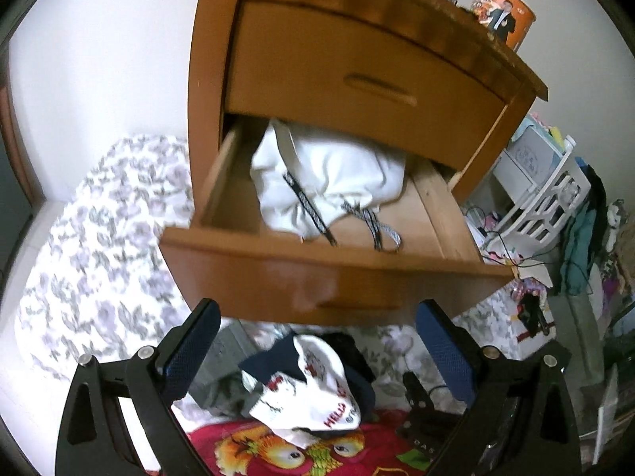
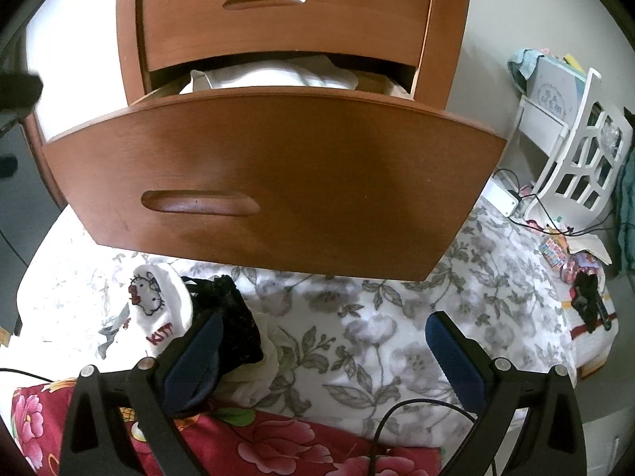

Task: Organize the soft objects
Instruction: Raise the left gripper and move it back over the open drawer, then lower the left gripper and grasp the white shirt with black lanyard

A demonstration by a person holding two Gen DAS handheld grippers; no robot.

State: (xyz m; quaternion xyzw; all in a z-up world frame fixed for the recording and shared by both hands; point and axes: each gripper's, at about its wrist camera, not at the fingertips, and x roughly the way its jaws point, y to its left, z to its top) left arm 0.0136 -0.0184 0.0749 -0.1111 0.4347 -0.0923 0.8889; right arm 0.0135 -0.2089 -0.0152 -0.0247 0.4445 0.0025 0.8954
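A wooden nightstand has its lower drawer [image 1: 278, 261] pulled out, and a white garment [image 1: 325, 182] with patterned drawstrings lies inside it. On the bed below sits a pile of small clothes: a white Hello Kitty sock [image 1: 313, 392] among dark pieces. My left gripper [image 1: 317, 341] hangs open above that pile, holding nothing. In the right wrist view the drawer front [image 2: 278, 182] fills the middle, and the white sock [image 2: 158, 305] and a black lace piece [image 2: 234, 325] lie by the left finger. My right gripper [image 2: 321, 353] is open over the floral sheet.
An orange printed cup [image 1: 506, 16] stands on the nightstand top. A white rack [image 2: 575, 150] with boxes and cables sits to the right. A floral sheet [image 2: 377, 317] and a red flowered blanket [image 2: 278, 444] cover the bed. A black cable [image 2: 405, 416] runs near the right finger.
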